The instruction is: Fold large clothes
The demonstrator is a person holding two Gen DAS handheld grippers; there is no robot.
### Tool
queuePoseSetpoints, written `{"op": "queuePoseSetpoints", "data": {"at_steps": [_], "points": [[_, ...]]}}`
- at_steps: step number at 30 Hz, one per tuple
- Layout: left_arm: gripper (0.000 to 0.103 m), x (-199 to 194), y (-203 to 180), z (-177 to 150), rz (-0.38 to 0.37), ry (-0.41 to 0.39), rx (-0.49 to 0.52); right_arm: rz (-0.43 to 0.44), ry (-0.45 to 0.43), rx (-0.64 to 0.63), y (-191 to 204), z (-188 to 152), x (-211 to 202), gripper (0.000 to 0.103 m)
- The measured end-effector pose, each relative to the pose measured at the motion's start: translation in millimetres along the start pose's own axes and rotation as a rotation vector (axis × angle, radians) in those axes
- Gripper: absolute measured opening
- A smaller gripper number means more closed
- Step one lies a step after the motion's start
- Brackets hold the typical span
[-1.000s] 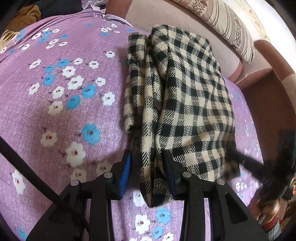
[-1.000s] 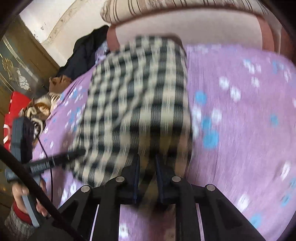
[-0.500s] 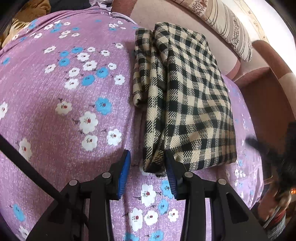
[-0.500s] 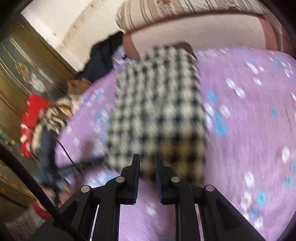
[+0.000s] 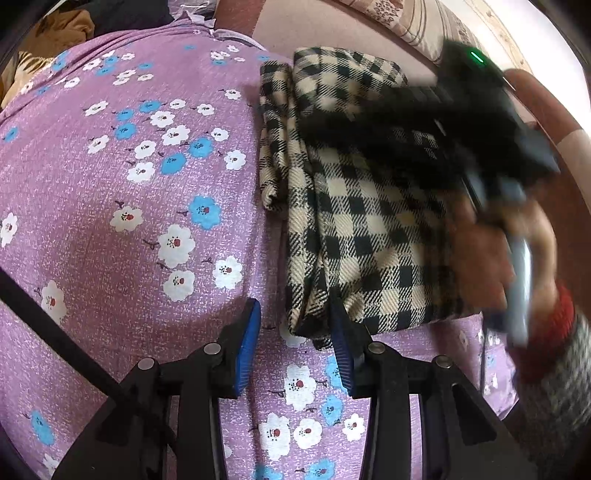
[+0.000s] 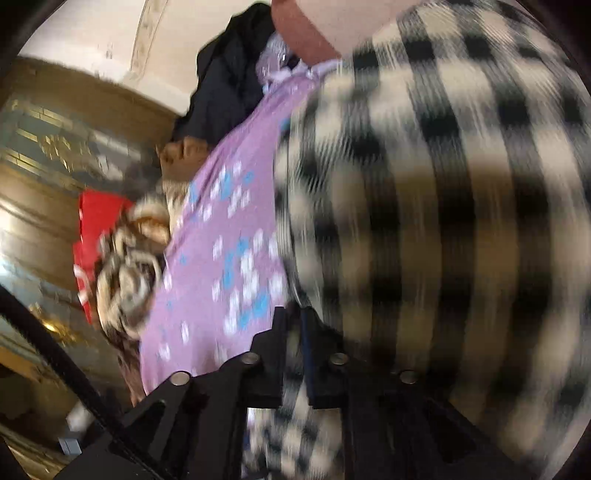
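The folded black-and-cream checked woven garment (image 5: 354, 206) is lying on the purple flowered bedsheet (image 5: 122, 206). The left tool (image 5: 295, 343) is gaping wide, holding nothing, just beside the garment's near corner. The right tool (image 6: 293, 354) is, through heavy blur, seemingly pinching checked cloth. Dragging that edge sideways risks spilling the stacked layers apart.

Folded garment (image 5: 362, 221) lies on the bedsheet (image 5: 110, 203) toward the far edge by the headboard (image 5: 332, 22), left claw (image 5: 295, 350) at its near corner.
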State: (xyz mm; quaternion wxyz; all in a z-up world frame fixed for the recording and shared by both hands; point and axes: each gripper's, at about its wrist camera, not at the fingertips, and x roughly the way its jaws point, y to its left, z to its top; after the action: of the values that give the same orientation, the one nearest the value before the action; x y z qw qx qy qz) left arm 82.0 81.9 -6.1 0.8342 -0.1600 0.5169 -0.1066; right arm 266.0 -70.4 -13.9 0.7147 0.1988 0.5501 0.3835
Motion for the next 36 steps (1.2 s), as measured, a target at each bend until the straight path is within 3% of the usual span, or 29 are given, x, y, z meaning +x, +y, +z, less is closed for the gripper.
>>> {"op": "queuePoseSetpoints", "data": {"at_steps": [5,8,11,12,15,20,22,23,27,29,31,36], "points": [[0.038,0,-1,-2,0.004,-0.012,0.013,-0.017,-0.059,0.052,-16,56,11,0.001],[0.038,0,0,-3,-0.001,-0.018,0.012,-0.099,-0.120,0.078,-25,84,11,0.001],[0.039,1,-1,-4,0.011,-0.018,0.028,-0.252,-0.182,0.116,-30,99,1,0.006],[0.039,1,-1,-5,0.015,-0.018,0.034,-0.209,-0.206,0.123,-30,98,-10,0.006],[0.039,1,-3,-6,0.025,-0.019,0.042,-0.115,-0.251,0.102,-18,84,-45,0.007],[0.040,1,-2,-5,0.027,-0.015,0.020,-0.092,-0.241,0.059,-22,41,-95,0.010],[0.041,2,-3,-5,0.038,-0.020,0.026,-0.136,-0.233,0.071,-37,36,-100,0.013],[0.041,2,-4,-6,0.042,-0.024,0.031,-0.207,-0.244,0.095,-50,35,-103,0.012],[0.047,1,-5,-6,0.040,-0.035,0.034,-0.285,-0.335,0.206,-80,30,-124,0.003],[0.047,0,-5,-6,0.041,-0.030,0.031,-0.333,-0.382,0.211,-71,23,-140,0.003],[0.047,-4,-3,-5,0.043,-0.034,0.023,-0.391,-0.387,0.160,-51,13,-150,0.011],[0.047,-22,-8,-5,0.080,-0.103,0.036,-0.263,-0.288,0.046,-8,-59,-150,0.013]]}}
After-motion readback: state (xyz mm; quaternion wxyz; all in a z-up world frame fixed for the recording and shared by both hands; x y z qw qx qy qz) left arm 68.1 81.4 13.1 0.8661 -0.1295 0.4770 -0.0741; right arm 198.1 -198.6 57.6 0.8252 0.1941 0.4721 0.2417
